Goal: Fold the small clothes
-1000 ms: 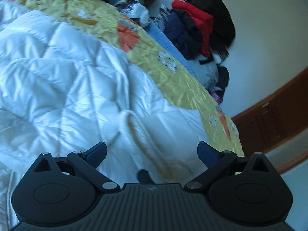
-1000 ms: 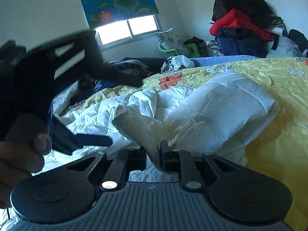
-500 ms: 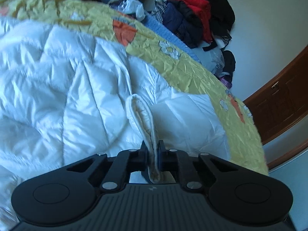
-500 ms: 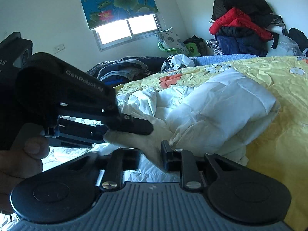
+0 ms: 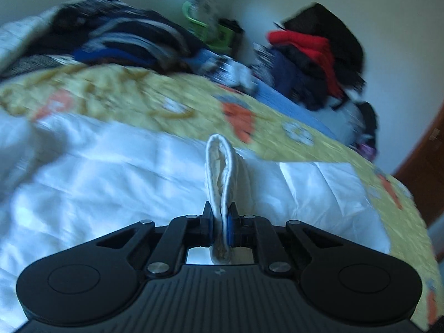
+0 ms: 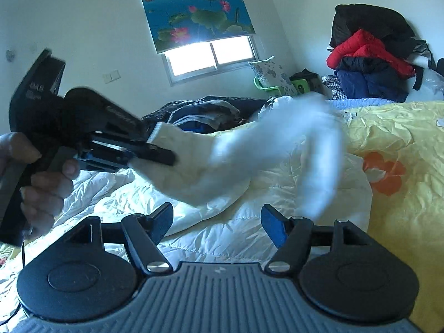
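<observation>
While its cream ribbed cuff (image 5: 219,183) is pinched between the 2 blue-padded fingers of the left gripper (image 5: 220,222), the small white quilted jacket (image 6: 249,149) is lifted partly off the bed, its sleeve stretched out and blurred above the rest of the white padding. In the left wrist view the cuff stands up as a narrow loop straight ahead of the clamped jaws, with the jacket's body spread on the yellow flowered bedsheet (image 5: 277,127) beyond and below it. In the right wrist view the same left gripper (image 6: 149,149) shows from the side, held by a person's hand (image 6: 41,183) at the left edge.

The right gripper (image 6: 216,222) sits low in front of the jacket; its jaws are opening and nothing is between them, the white fabric lying just beyond the tips.

Farther out, a heap of dark clothes (image 6: 205,111) lies at the far side of the bed. A pile of red, navy and black coats (image 6: 371,63) rises against the white wall at the right. A window with a lotus-print roller blind (image 6: 194,11) is behind.
</observation>
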`<state>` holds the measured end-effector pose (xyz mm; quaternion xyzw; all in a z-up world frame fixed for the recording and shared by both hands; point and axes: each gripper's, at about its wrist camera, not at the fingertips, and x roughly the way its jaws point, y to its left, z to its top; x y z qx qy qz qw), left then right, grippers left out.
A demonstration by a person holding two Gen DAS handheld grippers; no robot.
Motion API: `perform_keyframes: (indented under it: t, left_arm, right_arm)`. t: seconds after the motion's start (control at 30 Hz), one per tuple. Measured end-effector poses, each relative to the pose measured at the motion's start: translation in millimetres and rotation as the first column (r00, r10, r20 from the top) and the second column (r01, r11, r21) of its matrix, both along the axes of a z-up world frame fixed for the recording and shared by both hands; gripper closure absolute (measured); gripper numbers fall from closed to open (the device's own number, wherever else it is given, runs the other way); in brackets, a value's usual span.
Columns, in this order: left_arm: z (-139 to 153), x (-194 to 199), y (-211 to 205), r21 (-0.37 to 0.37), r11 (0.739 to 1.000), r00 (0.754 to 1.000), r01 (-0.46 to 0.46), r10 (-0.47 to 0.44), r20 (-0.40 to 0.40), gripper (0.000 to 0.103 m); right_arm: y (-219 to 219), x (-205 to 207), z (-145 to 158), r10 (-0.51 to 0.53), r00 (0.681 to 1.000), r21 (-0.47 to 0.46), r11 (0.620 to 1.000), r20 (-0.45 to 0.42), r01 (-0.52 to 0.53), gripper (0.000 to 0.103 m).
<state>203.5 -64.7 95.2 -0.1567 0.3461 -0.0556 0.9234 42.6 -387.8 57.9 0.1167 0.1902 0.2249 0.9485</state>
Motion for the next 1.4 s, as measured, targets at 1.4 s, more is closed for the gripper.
perform_keyframes:
  t: [1.4]
  left_arm:
    - [-60.8,18.1,82.0,0.18,0.972,0.961,-0.148,0.185,-0.205,0.094]
  right_arm:
    - [-24.6,36.5,-16.3,0.042,0.964,0.148,0.989,-0.261,-0.003,0.007]
